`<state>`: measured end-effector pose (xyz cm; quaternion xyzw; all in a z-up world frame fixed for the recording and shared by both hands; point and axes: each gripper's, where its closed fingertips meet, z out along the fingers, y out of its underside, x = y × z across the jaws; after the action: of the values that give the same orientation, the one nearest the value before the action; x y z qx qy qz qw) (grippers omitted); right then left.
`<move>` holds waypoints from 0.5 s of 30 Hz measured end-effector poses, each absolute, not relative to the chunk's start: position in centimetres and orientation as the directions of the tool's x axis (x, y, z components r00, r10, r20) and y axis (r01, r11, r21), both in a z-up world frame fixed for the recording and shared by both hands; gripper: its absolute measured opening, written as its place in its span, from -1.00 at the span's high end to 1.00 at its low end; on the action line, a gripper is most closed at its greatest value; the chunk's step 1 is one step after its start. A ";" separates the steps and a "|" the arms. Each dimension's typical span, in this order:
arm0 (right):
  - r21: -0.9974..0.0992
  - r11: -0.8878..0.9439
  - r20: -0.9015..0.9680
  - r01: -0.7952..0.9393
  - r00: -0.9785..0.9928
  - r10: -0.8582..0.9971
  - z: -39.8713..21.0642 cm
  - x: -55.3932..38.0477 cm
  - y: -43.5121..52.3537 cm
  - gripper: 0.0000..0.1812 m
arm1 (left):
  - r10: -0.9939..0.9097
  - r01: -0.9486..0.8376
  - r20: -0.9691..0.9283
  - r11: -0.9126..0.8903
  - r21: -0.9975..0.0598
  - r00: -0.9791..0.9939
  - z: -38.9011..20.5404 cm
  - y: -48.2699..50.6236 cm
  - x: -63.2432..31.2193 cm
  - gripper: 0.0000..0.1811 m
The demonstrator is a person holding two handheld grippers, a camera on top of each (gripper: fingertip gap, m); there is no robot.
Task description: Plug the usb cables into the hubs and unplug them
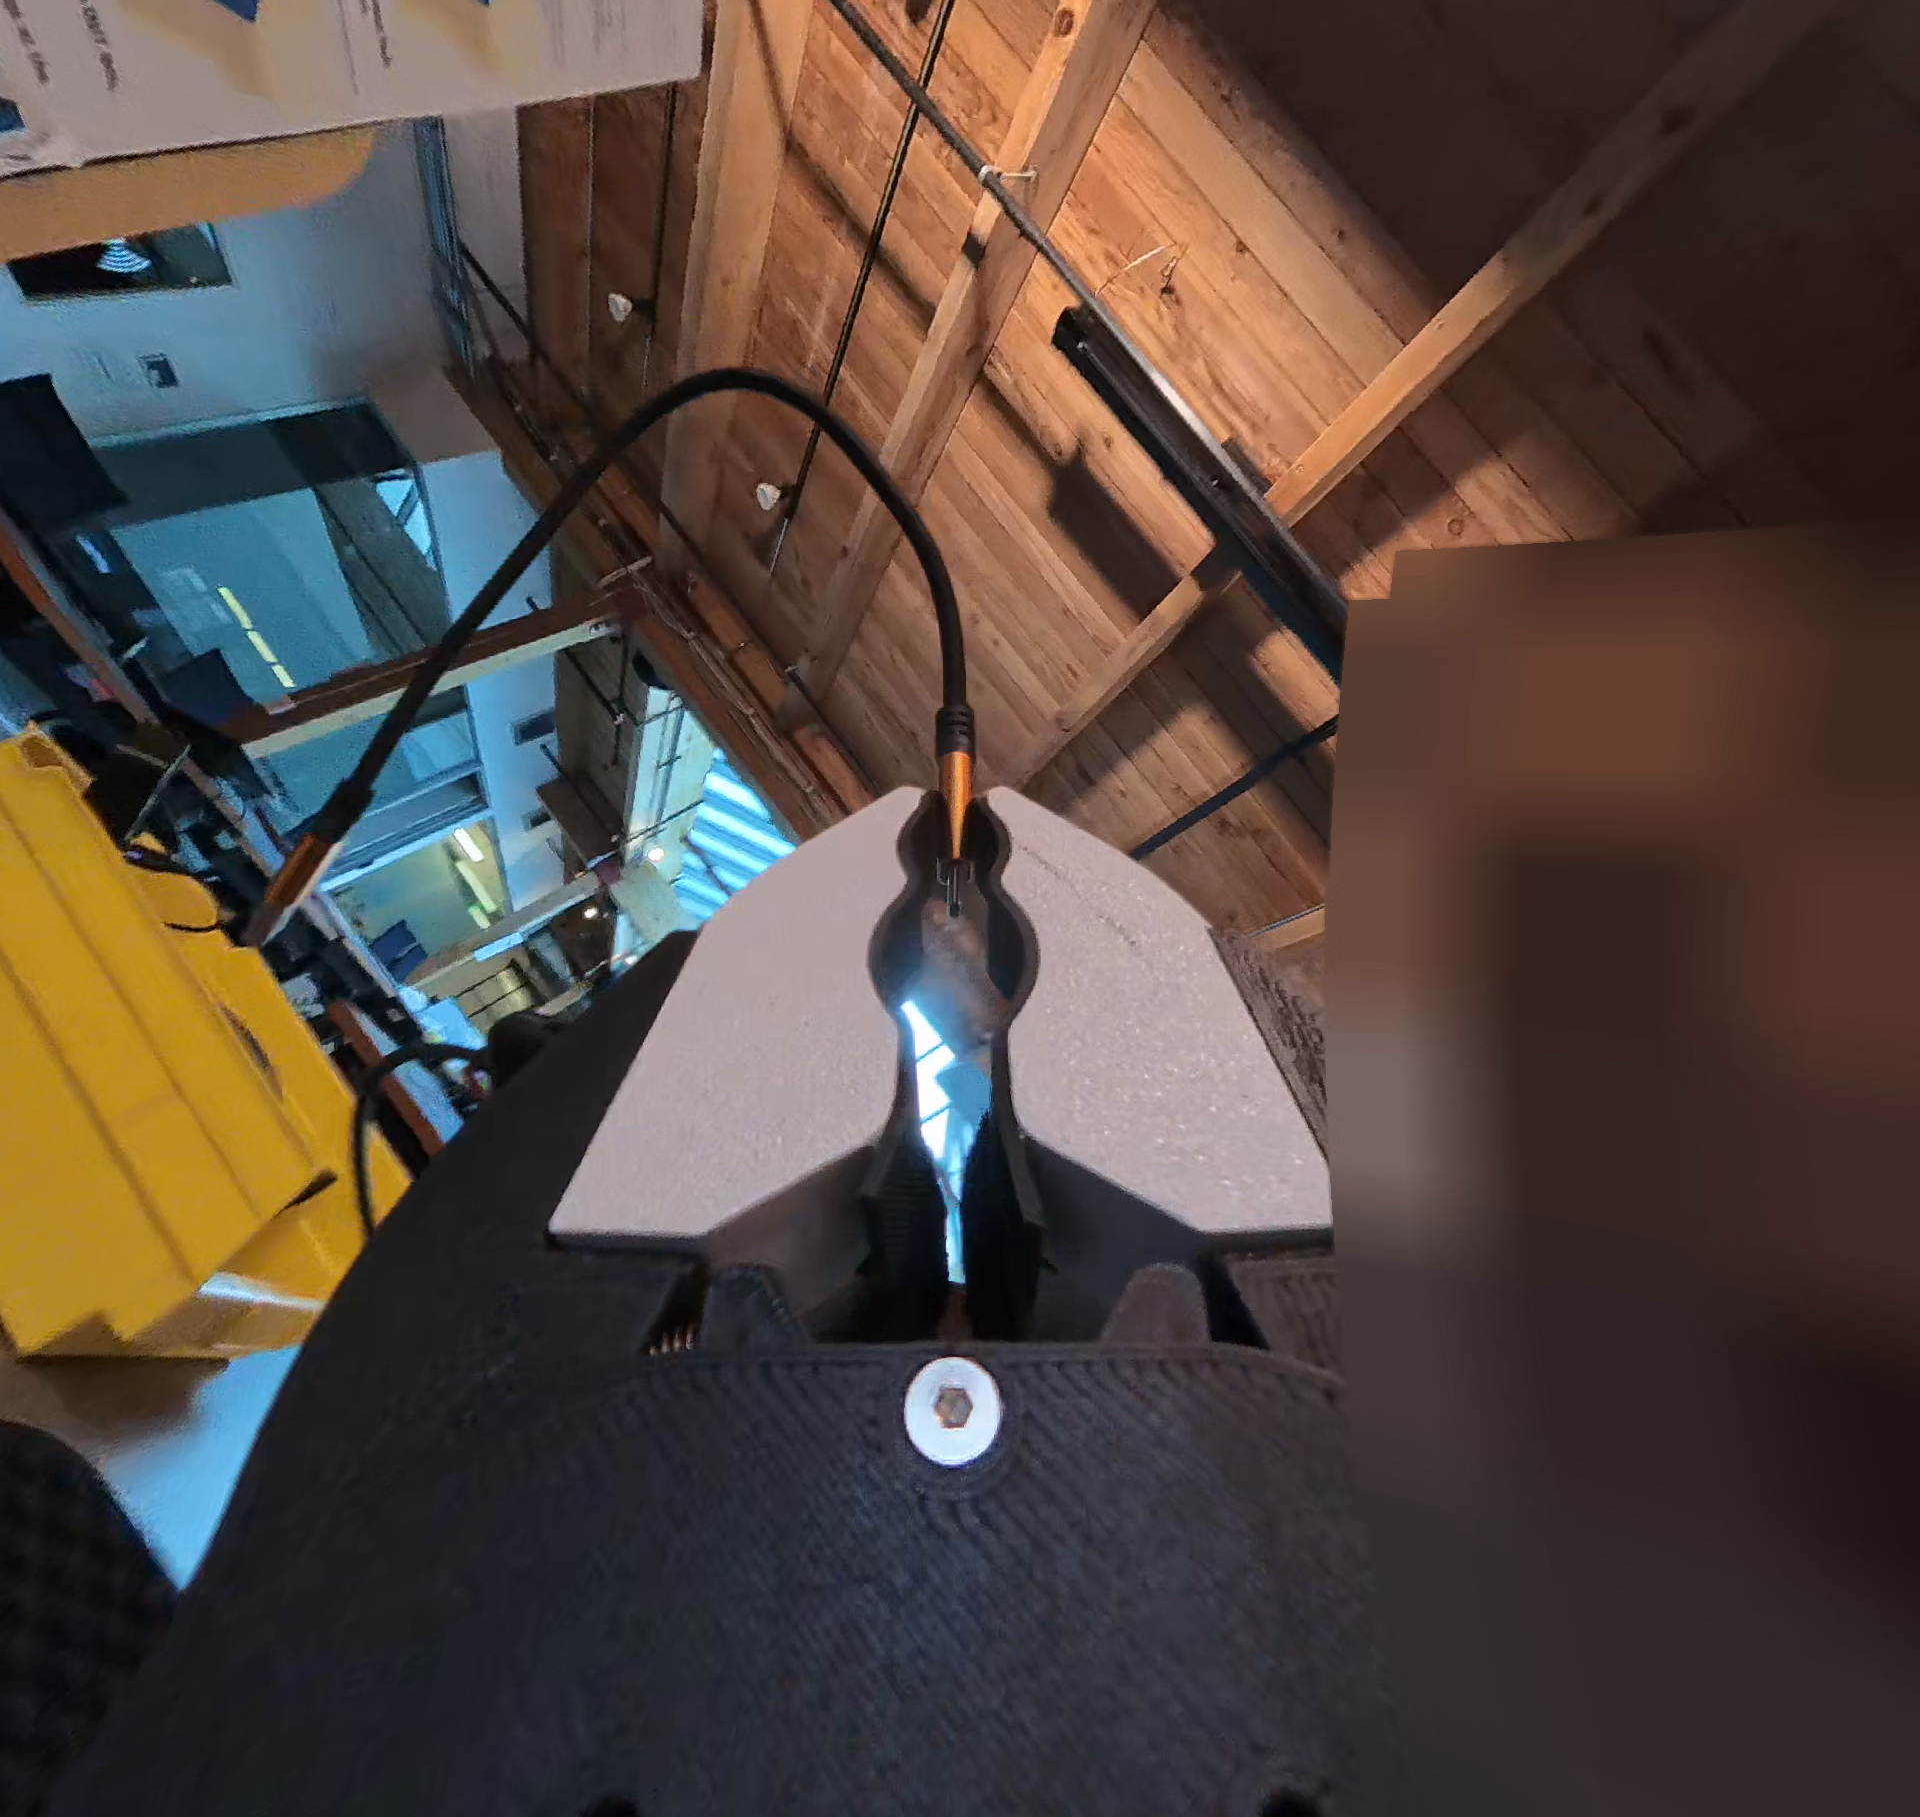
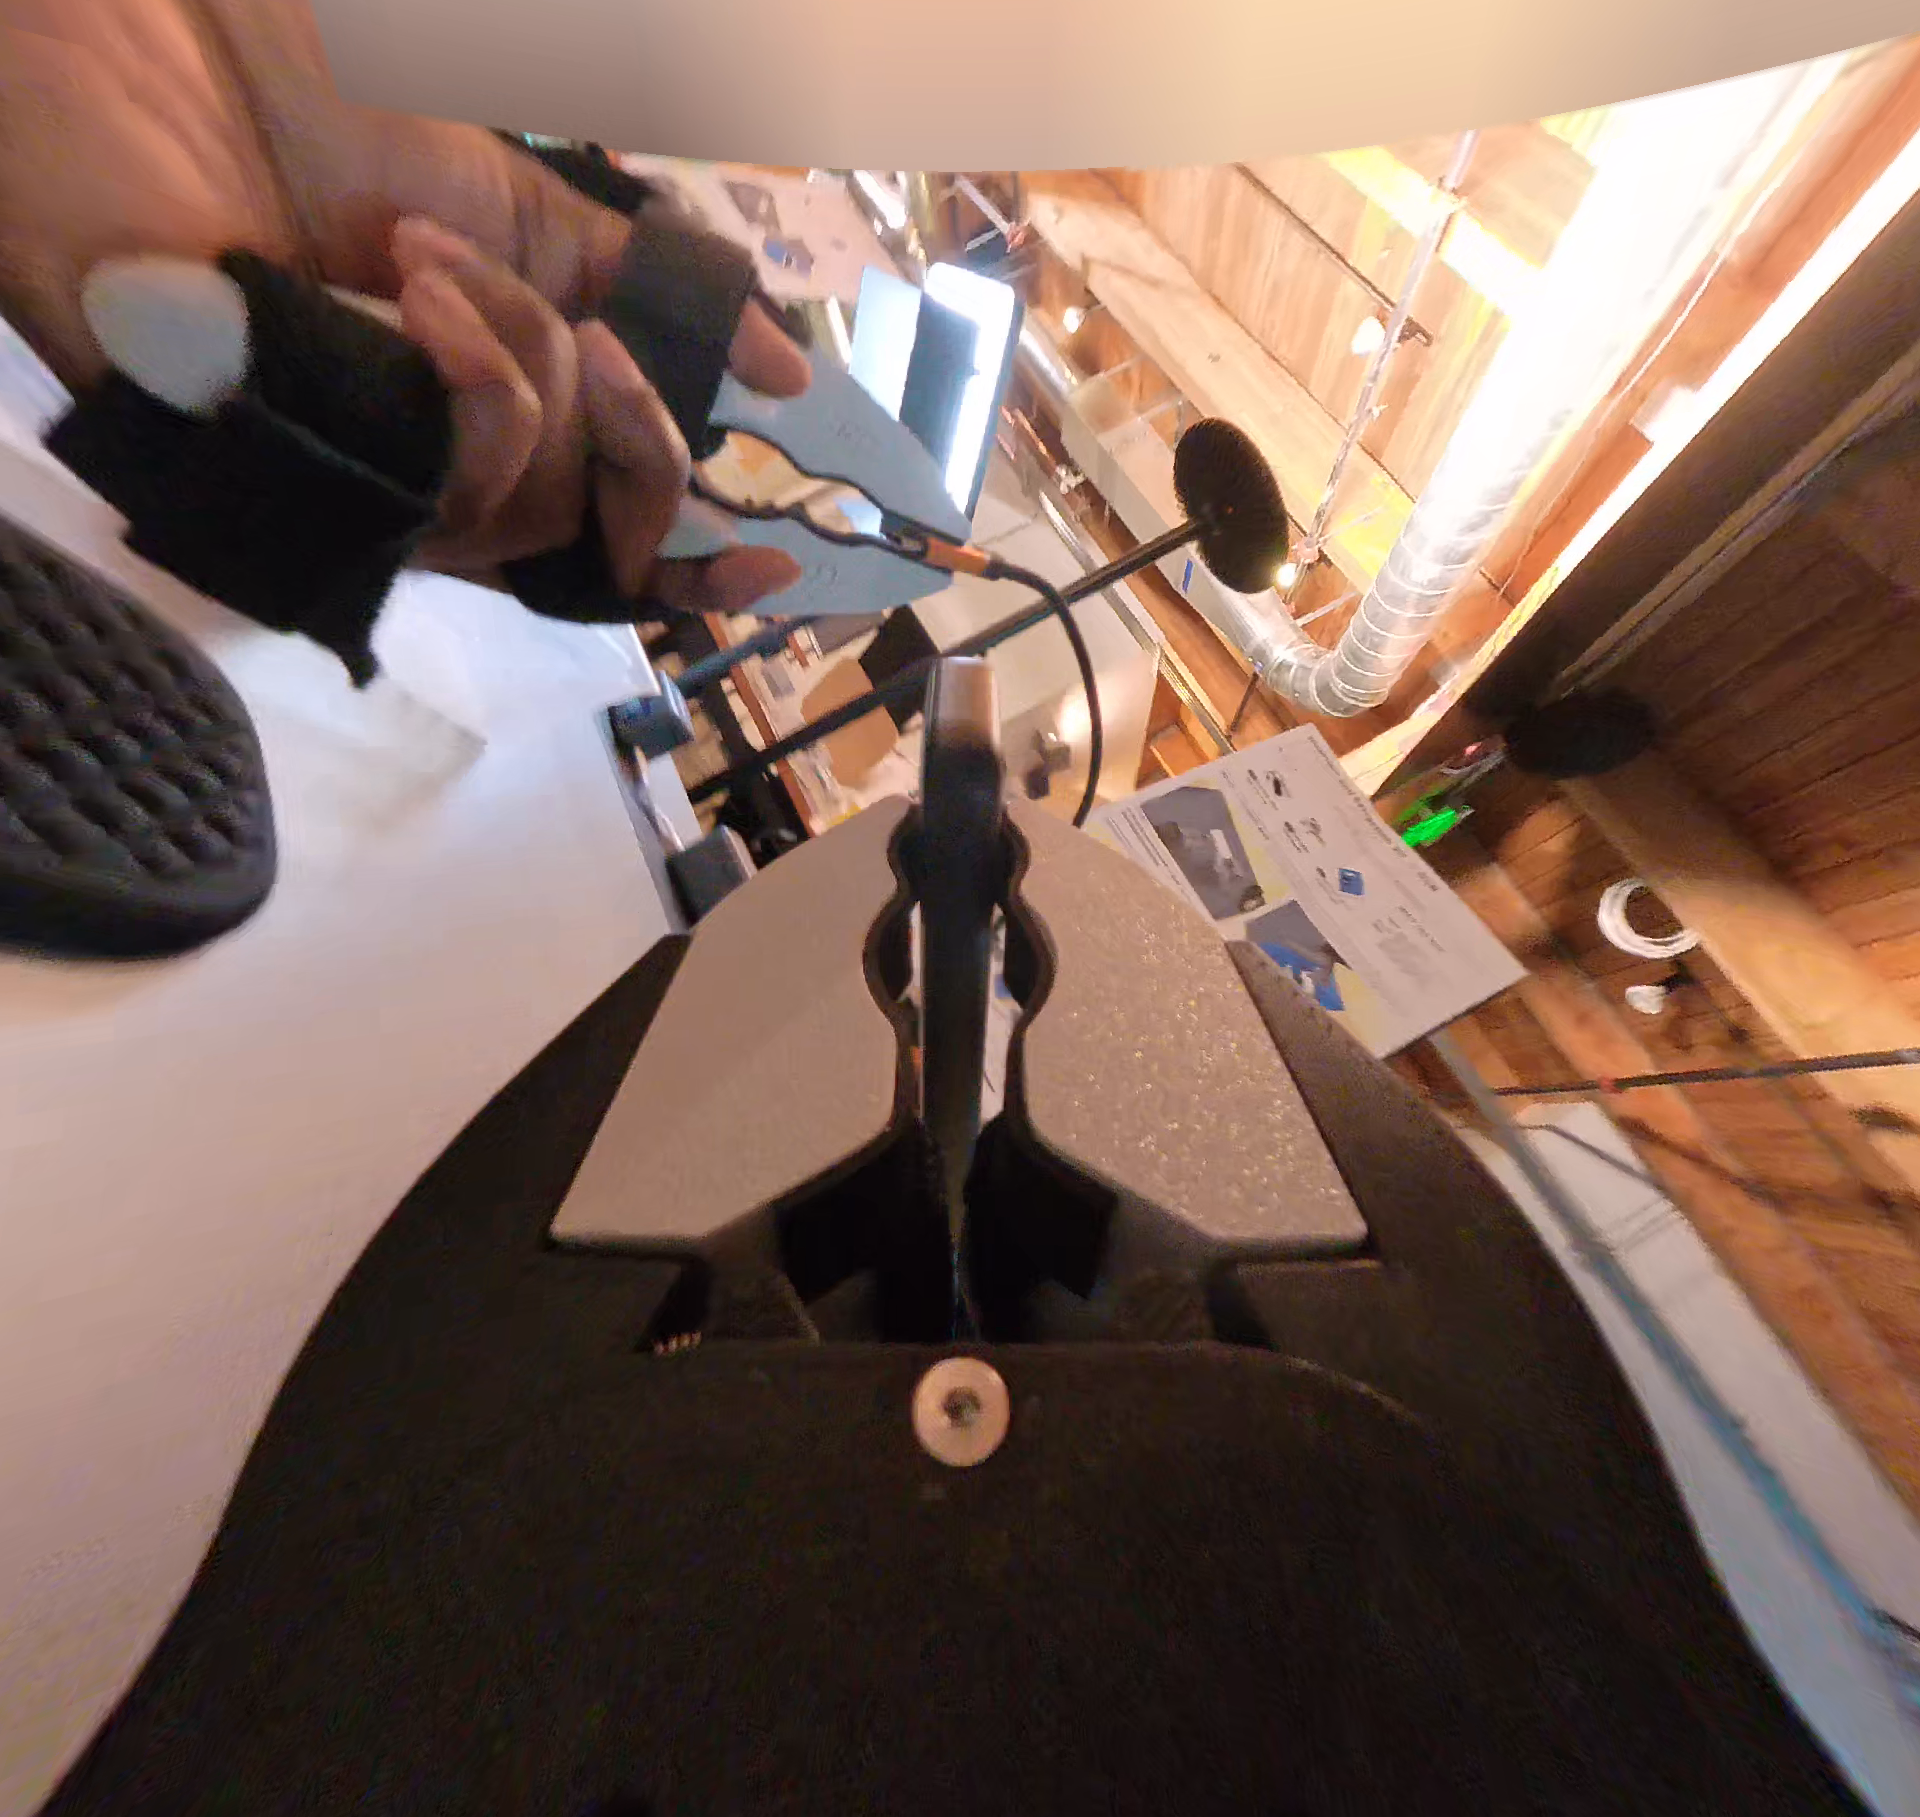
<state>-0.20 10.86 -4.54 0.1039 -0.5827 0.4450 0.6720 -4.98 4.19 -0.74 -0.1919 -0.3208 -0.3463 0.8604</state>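
In the left wrist view my left gripper (image 1: 954,832) points up at a wooden ceiling. It is shut on the orange plug (image 1: 954,780) of a black usb cable (image 1: 727,380). The cable arcs left and down to its free far plug (image 1: 296,868). In the right wrist view my right gripper (image 2: 958,832) is shut on a thin dark hub (image 2: 956,759), which stands edge-on with a silver end on top. The left gripper (image 2: 914,541) shows up and to the left of the hub, apart from it, with its plug (image 2: 951,554) and cable (image 2: 1086,676).
Yellow bins (image 1: 135,1040) stand at the left and printed sheets (image 1: 364,1) hang above. A person's hand (image 2: 499,396) holds the left gripper. A black mesh chair (image 2: 114,759), a black disc on a rod (image 2: 1231,505) and a silver duct (image 2: 1382,614) are around.
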 end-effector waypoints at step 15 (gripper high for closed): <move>-0.451 0.645 0.841 -0.617 -0.053 0.538 -6.1 -1.5 16.3 0.87 | 0.010 0.755 0.953 0.608 -0.246 0.303 -16.5 9.7 -8.3 0.84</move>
<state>-1.45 16.32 -6.07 0.0333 -0.5917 0.4202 0.6872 -8.29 9.68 -16.46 -0.3599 -0.5309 -0.2578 0.7226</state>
